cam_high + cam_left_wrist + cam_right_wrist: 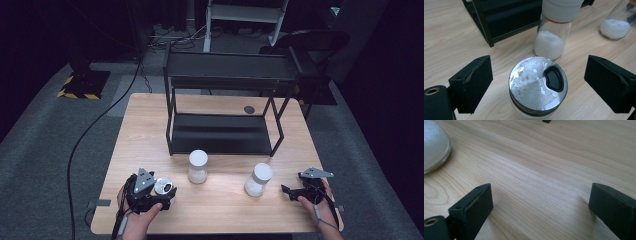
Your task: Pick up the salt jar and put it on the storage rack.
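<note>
Wooden table [150,125]: three jars, two white-capped, one metal-lidded

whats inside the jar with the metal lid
Little can be told: the metal lid covers the jar from above, and just a pale strip shows beneath its rim. The two white-capped jars nearby hold white granules.

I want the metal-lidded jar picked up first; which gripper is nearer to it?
Left. The left gripper has its open jaws on either side of the metal-lidded jar. The right gripper sits across the table, beyond both white-capped jars.
</note>
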Action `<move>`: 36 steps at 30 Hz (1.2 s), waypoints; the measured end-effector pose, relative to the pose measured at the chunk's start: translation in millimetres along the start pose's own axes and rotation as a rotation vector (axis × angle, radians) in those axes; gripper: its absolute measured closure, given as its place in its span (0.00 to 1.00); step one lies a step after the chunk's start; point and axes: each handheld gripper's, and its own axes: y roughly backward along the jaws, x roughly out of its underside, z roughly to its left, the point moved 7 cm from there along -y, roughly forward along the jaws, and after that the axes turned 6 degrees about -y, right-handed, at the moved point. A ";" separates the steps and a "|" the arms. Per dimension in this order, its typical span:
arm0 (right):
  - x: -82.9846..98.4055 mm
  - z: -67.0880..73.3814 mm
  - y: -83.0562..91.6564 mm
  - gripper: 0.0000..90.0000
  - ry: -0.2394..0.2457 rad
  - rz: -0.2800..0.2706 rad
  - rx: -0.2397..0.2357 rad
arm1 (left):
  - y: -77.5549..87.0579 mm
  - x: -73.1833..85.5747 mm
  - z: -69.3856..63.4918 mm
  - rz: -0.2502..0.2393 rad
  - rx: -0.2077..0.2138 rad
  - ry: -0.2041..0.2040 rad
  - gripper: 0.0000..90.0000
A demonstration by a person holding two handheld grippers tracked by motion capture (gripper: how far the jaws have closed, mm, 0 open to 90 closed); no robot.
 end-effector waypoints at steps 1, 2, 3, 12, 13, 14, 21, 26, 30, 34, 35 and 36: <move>0.0 0.0 0.0 0.06 0.000 0.000 0.000 | -1.1 1.2 -0.4 0.000 -0.003 0.001 0.09; 0.0 0.0 0.0 0.06 0.000 0.000 0.000 | -2.2 2.6 -0.8 0.000 -0.006 0.005 0.09; 0.0 0.0 0.0 0.06 0.000 0.000 0.000 | -3.0 4.3 -1.0 0.000 -0.009 0.004 0.09; 0.0 0.0 0.0 0.06 0.000 0.000 0.000 | -16.3 20.3 -3.0 0.008 -0.001 0.030 0.12; 0.0 0.0 0.0 0.06 0.000 0.000 0.000 | -17.7 21.1 -3.6 0.009 -0.001 0.030 0.12; 0.0 0.0 0.0 0.06 0.000 0.000 0.000 | -18.8 21.7 -4.0 0.013 -0.002 0.029 0.12; 0.1 0.1 0.1 0.06 0.001 0.000 0.000 | -26.4 26.8 -5.2 0.034 0.002 0.028 0.15; 0.2 0.2 0.2 0.06 0.001 0.000 -0.001 | -30.4 31.2 -4.3 0.048 0.000 0.033 0.17; 0.3 0.2 0.2 0.06 0.001 0.000 -0.001 | -32.9 35.2 -3.2 0.056 0.009 0.038 0.22; 0.2 0.2 0.2 0.06 0.001 0.000 -0.001 | -36.2 36.9 -5.6 0.062 -0.004 0.020 0.27; 0.2 0.2 0.2 0.06 0.001 0.000 -0.001 | -36.5 37.6 -5.1 0.064 -0.006 0.018 0.29; 0.2 0.2 0.2 0.06 0.001 0.000 -0.001 | -36.8 39.2 -4.0 0.060 -0.004 0.018 0.31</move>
